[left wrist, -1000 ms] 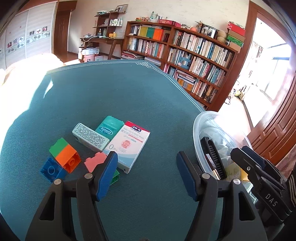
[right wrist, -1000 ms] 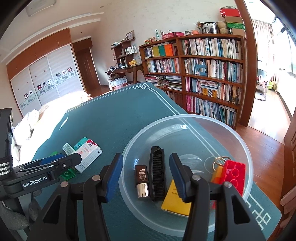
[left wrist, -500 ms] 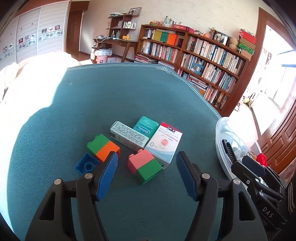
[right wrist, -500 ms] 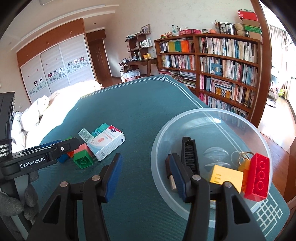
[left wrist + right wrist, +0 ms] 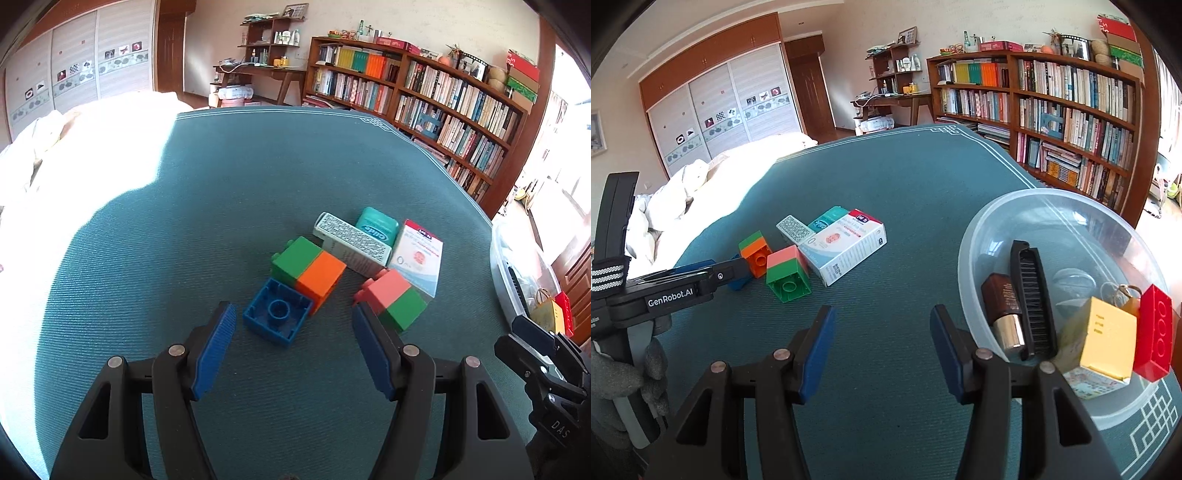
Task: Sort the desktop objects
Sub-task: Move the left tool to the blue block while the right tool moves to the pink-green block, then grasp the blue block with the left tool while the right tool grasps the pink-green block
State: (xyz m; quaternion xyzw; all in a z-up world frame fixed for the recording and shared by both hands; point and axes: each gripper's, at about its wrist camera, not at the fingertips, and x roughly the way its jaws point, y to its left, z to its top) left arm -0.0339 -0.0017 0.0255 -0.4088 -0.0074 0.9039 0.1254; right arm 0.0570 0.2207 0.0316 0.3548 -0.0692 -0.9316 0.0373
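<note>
Shifting left since earlier: left gripper (image 5: 291,347) wide over blue block (image 5: 277,315) | right gripper (image 5: 882,349) wide, empty

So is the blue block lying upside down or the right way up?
Upside down: the blue block shows its hollow underside with the round tube facing up, between the open left hand-held gripper fingers.

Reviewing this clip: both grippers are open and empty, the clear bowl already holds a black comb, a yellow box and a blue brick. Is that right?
Not quite. The brick in the clear bowl is red, as the right wrist view shows; the blue brick lies on the table, in front of the left gripper. The rest stands.
</note>
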